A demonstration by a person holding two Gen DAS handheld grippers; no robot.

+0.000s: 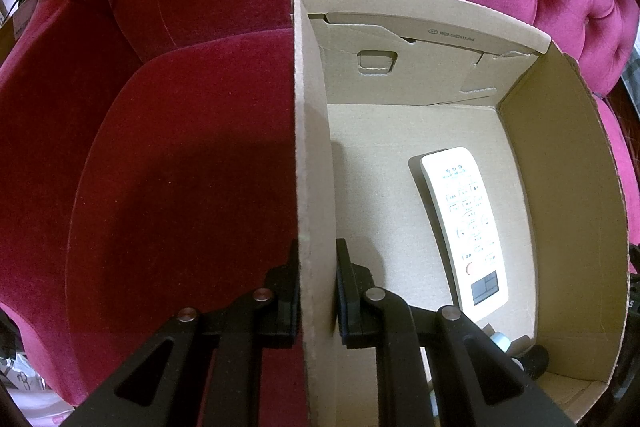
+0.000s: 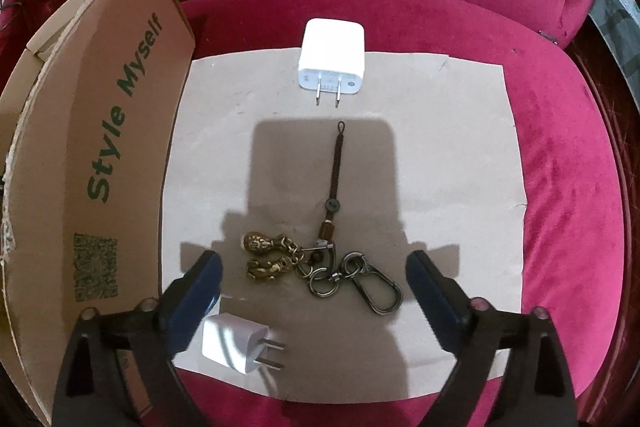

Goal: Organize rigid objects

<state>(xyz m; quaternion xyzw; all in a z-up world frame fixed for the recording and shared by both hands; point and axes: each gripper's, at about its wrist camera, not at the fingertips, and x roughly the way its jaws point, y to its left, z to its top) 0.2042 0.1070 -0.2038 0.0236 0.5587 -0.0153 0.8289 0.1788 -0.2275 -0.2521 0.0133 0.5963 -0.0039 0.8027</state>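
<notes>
1. pinching the left wall of the cardboard box (image 1: 316,163), our left gripper (image 1: 318,291) has one finger outside and one inside, both pressed tight against the card.
2. inside the box a white remote control (image 1: 466,227) lies flat on the floor, nearer the right wall; at the near corner a dark object (image 1: 534,357) and a pale round bit sit half hidden behind the gripper, too cut off to name.
3. our right gripper (image 2: 314,275) has its fingers spread wide, pressing on nothing; the keychain (image 2: 320,263) lies between them on the paper sheet (image 2: 460,167).
4. right of the box, on the same sheet, a large white charger (image 2: 331,57) lies beyond the keychain, prongs toward us.
5. a small white charger (image 2: 236,347) lies nearest us, partly covered by one blue finger pad (image 2: 192,303).
6. the box and sheet rest on a red velvet sofa (image 2: 560,187); the box's printed side faces the sheet, its far end cut off.
</notes>
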